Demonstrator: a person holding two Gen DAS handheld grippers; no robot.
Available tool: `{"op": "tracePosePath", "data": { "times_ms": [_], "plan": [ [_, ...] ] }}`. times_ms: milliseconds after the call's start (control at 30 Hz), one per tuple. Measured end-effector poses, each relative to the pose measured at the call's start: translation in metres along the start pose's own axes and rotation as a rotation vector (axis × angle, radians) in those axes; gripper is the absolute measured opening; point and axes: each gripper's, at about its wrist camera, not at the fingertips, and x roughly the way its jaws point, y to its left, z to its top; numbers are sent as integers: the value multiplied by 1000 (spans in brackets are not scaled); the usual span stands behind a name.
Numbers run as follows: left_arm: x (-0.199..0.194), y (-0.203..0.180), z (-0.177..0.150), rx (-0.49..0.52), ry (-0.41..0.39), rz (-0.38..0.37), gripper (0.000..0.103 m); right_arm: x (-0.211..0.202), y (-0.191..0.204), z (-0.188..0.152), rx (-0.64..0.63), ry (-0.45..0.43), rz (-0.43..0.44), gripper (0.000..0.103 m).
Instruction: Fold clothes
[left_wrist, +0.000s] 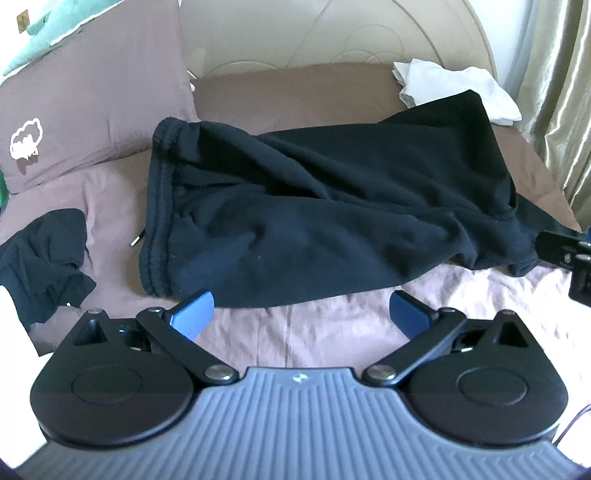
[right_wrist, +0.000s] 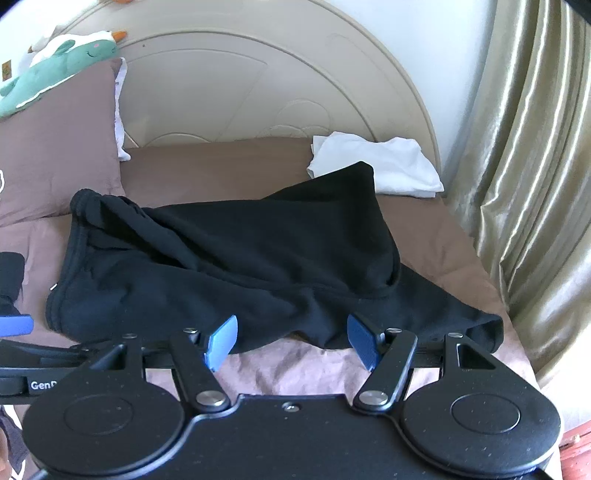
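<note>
1. Both sets of blue-padded fingers are spread apart and grasp nothing: the left gripper (left_wrist: 301, 314) hangs over the bare sheet just near of the black garment (left_wrist: 325, 210), and the right gripper (right_wrist: 291, 341) sits with its pads just at the garment's near edge, cloth showing between them though not pinched.
2. That black garment, a fleece-like piece with a ribbed, gathered band (left_wrist: 157, 206) at its left end, lies rumpled across the middle of the bed (left_wrist: 314, 339), stretched from left to right.
3. Its far right corner is folded up into a peak, and its near right part trails toward the right edge of the bed.
4. From the right wrist view the same garment (right_wrist: 229, 258) fills the centre, the band (right_wrist: 79, 206) on the left.
5. A white cloth (left_wrist: 458, 90) lies crumpled at the far right, just behind the black peak and close to the headboard (left_wrist: 332, 33).
6. A smaller black piece of clothing (left_wrist: 44, 258) lies bunched at the near left, apart from the big garment.
7. A brown pillow (left_wrist: 96, 99) leans at the far left, with a green plush toy (right_wrist: 55, 70) resting on top of it.
8. A shiny olive curtain (right_wrist: 535, 184) hangs along the right side.
9. In the left wrist view, part of the right gripper shows at the right edge, beside the garment's trailing end.
</note>
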Motion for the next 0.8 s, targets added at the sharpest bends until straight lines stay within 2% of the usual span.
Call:
{"op": "tracePosePath", "data": {
  "times_ms": [267,800],
  "plan": [
    [-6,-7,-7,23,-11,32,103,3,3,-3,-2,12,5,71],
    [-4,-4,-3,27,8,18,103,3,0,-5,-3,27,-1,71]
  ]
}}
